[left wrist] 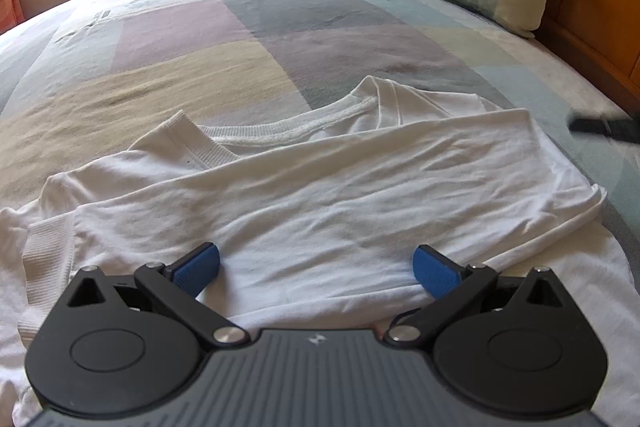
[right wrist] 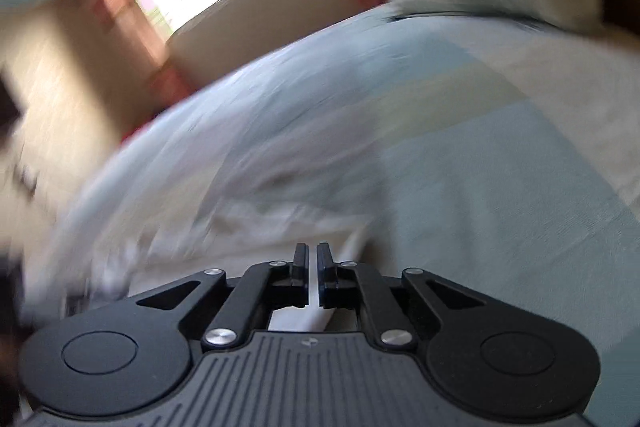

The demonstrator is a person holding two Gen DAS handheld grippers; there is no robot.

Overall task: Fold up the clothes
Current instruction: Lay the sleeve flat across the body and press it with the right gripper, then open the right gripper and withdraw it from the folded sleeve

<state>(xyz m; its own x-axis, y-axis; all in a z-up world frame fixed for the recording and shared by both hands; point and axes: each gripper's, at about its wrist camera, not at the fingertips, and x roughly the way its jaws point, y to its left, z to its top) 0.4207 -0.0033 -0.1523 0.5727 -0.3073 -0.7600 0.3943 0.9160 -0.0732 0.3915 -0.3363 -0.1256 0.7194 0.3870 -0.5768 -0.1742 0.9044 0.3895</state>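
Patchwork bedspread (left wrist: 248, 27) fills the room's near ground. Low over it, the left gripper (left wrist: 318, 267) spreads wide above a white T-shirt (left wrist: 320, 195), partly folded, one sleeve laid across the chest. Right gripper (right wrist: 312, 275) pinches white cloth in a blurred view. Further folds seem left.

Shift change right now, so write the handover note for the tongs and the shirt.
Left tongs: open, blue pads resting on the white T-shirt, gripping nothing.
Right tongs: nearly shut on a thin strip of white fabric; view is motion-blurred.
Shirt lies on the patchwork bedspread, collar away from the left camera, one layer already folded across the body.
Left: finish remaining folds and square up.
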